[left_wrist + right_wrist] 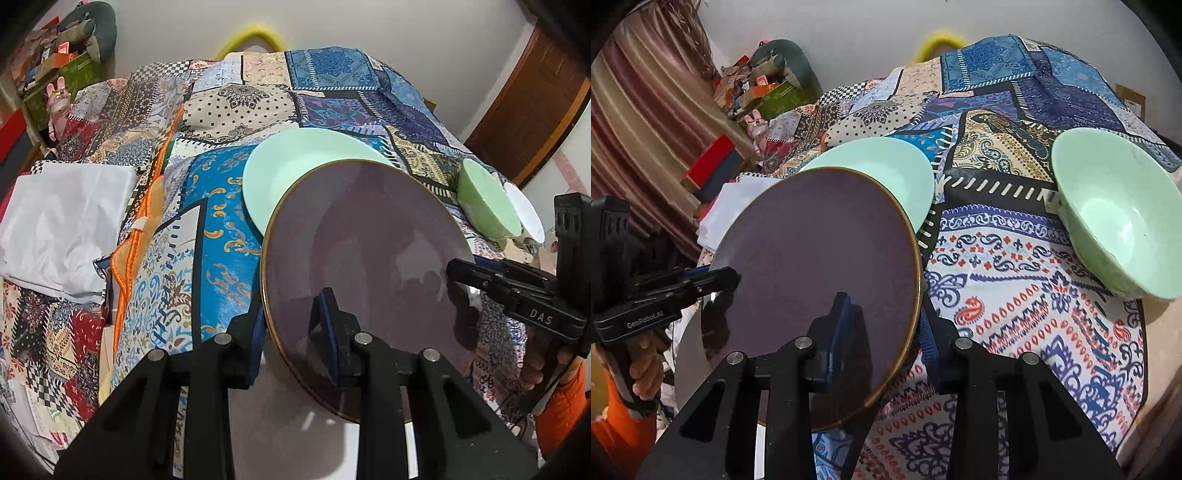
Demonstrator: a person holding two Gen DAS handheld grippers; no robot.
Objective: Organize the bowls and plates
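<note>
A dark purple plate (365,266) with a brown rim is held tilted above the patchwork-covered table. My left gripper (291,332) is shut on its left edge, and my right gripper (886,332) is shut on its right edge (820,266). Each gripper shows in the other's view: the right one (458,269) and the left one (733,277). A mint green plate (295,173) lies flat on the cloth just beyond the purple plate, also in the right wrist view (886,166). A green bowl (1119,221) sits at the right, also seen in the left wrist view (484,203).
A white bowl (524,210) sits just behind the green bowl. Folded white cloth (62,229) lies at the table's left. Boxes and a pink rabbit toy (57,103) crowd the far left. A wooden door (535,103) stands at the right.
</note>
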